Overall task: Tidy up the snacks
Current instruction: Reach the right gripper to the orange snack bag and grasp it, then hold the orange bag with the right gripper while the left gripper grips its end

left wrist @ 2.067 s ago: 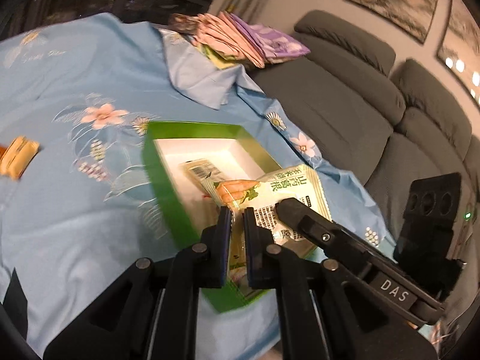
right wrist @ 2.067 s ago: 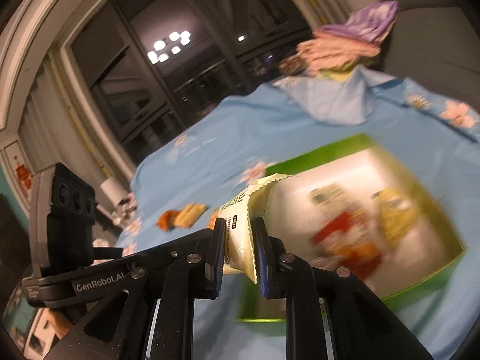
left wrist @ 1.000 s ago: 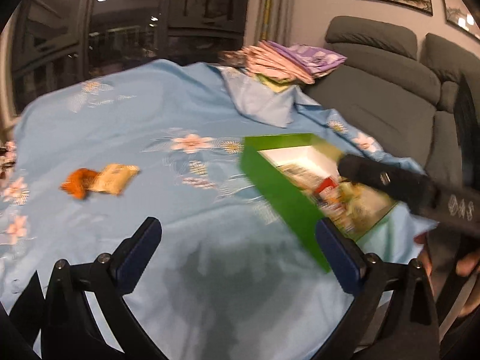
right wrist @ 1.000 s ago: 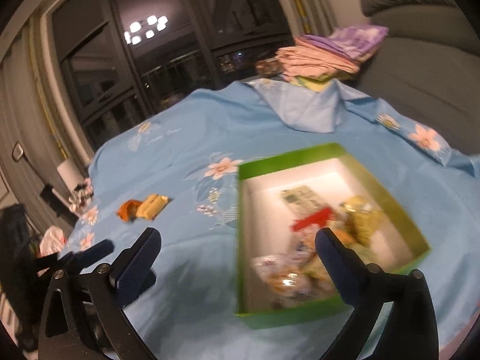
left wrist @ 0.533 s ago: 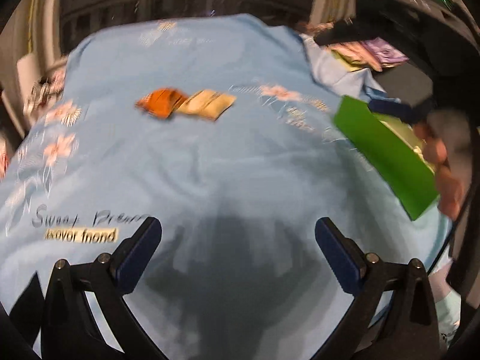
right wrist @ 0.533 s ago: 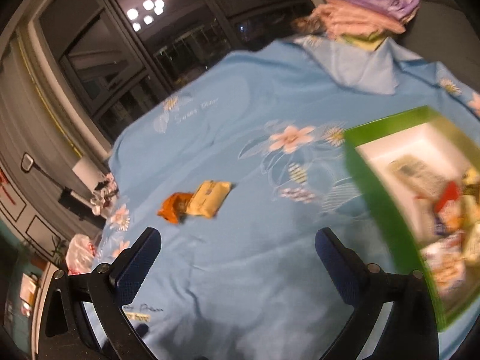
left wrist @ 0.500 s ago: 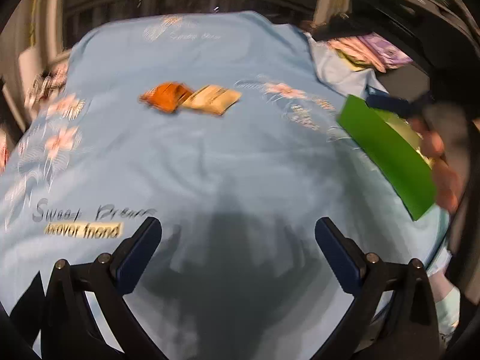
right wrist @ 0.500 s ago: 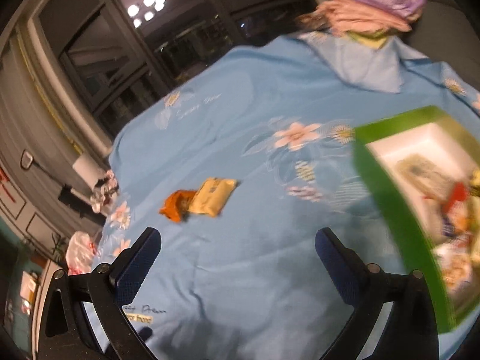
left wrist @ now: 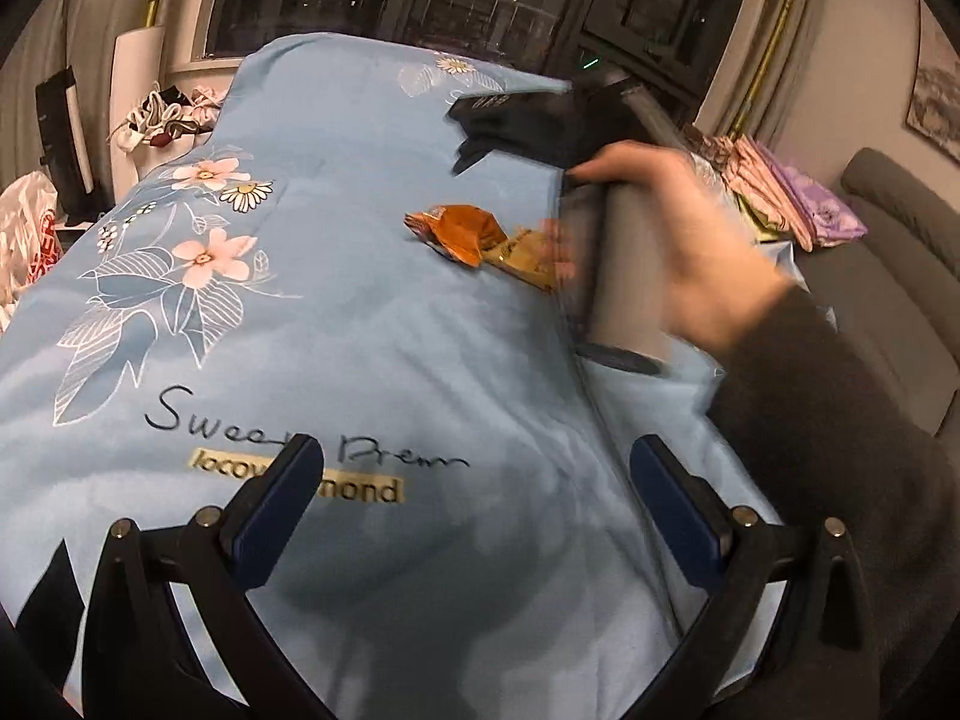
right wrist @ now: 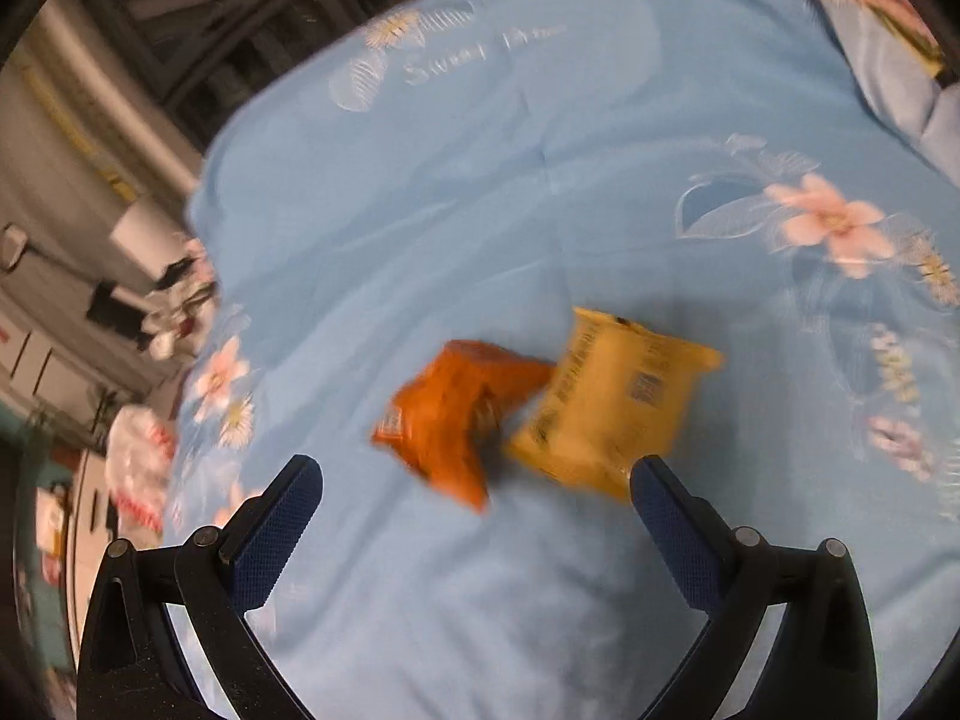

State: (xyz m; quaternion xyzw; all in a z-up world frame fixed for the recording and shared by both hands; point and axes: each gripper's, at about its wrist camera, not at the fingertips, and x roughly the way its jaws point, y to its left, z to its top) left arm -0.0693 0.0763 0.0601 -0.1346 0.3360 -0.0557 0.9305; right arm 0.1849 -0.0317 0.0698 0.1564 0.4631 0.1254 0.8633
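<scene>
Both tongs spread wide, empty. Right gripper (right wrist: 474, 516) hovers tilted down over orange packet (right wrist: 450, 414) and yellow packet (right wrist: 612, 402), touching on blue floral cloth (right wrist: 540, 150). Left gripper (left wrist: 474, 492) low; ahead, hand (left wrist: 678, 240) wraps the other handle.

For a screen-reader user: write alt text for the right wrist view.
An orange snack packet and a yellow snack packet lie touching on a light blue floral bedsheet, just ahead of the open right hand-held gripper. The image is motion-blurred, and a dim cluttered room edge shows at left.
</scene>
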